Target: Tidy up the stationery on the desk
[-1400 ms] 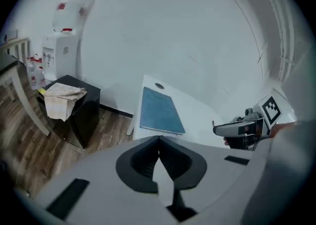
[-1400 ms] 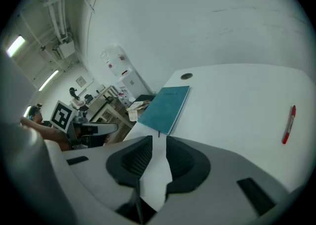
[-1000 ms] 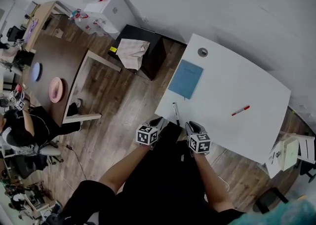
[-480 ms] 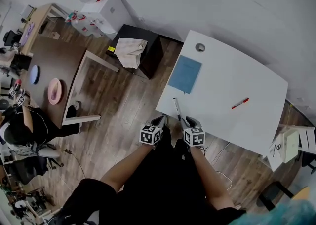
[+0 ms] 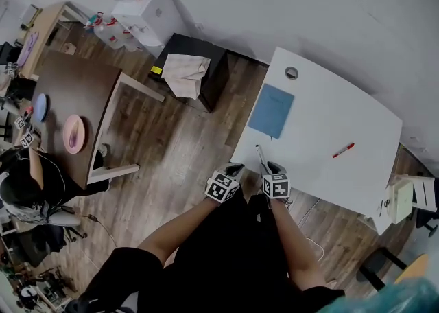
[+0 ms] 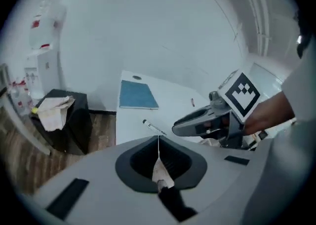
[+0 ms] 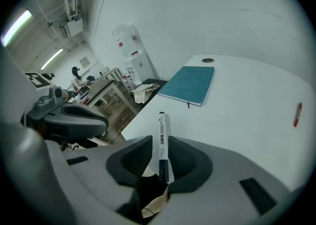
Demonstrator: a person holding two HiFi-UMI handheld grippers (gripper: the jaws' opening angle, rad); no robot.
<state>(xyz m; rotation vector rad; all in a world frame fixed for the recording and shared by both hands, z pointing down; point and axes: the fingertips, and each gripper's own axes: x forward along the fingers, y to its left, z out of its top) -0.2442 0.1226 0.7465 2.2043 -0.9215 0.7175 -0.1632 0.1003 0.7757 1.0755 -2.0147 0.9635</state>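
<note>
A black-and-white marker lies near the front edge of the white desk. My right gripper is at its near end. In the right gripper view the marker sits between the jaws of the right gripper, which close tightly on both its sides. A blue notebook lies further back, and a red pen lies to the right. My left gripper hangs off the desk's left edge, shut and empty. From there the right gripper shows beside the marker.
A cable grommet sits at the desk's far corner. Left of the desk stands a black cabinet with a cloth on it, then a brown table. A person sits far left. Papers and boxes lie at the right.
My right gripper has moved left and down to the marker's near end, which now lies between its jaws. The marker has not shifted on the desk. The left gripper has rolled in place.
</note>
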